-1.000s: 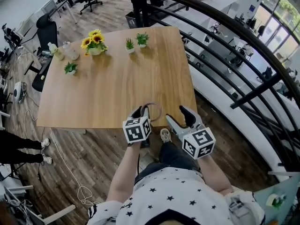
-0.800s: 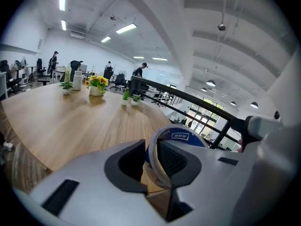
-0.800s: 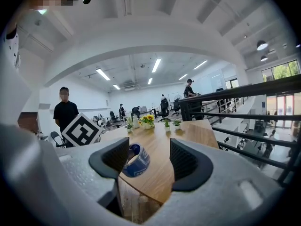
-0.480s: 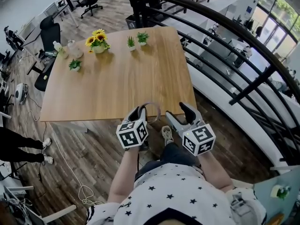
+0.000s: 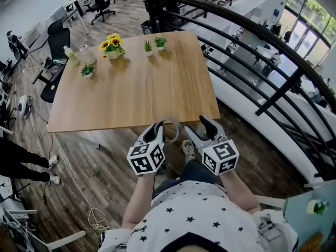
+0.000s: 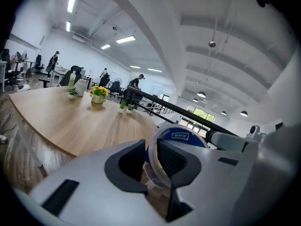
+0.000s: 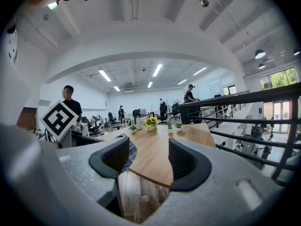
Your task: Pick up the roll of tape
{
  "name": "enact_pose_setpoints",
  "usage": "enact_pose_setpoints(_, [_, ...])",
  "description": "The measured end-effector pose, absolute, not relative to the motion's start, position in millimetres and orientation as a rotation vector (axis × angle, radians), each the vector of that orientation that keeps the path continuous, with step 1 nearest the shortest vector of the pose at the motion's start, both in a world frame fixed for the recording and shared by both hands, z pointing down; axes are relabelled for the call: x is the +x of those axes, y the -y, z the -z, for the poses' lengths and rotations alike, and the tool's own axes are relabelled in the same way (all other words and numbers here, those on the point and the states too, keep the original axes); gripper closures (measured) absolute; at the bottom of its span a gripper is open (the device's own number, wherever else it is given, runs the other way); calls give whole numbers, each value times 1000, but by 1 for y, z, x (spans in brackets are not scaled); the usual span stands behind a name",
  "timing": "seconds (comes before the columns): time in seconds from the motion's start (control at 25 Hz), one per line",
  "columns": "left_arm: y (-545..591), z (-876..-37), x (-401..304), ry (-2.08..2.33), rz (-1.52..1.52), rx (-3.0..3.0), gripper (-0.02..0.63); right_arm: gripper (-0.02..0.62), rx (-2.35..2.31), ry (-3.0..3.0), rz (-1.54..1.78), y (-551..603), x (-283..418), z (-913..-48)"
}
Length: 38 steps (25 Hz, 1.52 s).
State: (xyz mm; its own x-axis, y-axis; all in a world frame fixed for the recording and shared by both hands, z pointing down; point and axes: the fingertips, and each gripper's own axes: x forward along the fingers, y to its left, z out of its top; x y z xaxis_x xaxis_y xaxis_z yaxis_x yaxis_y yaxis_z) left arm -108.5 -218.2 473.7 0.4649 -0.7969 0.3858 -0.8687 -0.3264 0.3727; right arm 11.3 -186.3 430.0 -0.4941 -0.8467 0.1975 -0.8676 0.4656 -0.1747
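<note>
Left tool (image 5: 156,131) clamping roll of tape (image 6: 181,136), right tool (image 5: 198,127) alongside, jaws apart

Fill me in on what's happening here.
A person stands at the near edge of a wooden table with a gripper in each hand. The left gripper is shut on the roll of tape and holds it in the air just off the table's near edge, above the floor. The right gripper is beside it, jaws apart and empty. A pot of sunflowers and small plants stand at the table's far end.
</note>
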Motion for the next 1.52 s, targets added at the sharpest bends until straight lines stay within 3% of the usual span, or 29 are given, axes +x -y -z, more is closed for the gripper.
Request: enact_pose_setpoints(1.52, [174, -453, -117, 1378, -108, 2225, 529, 391, 1609, 2572, -302, 160, 23, -421])
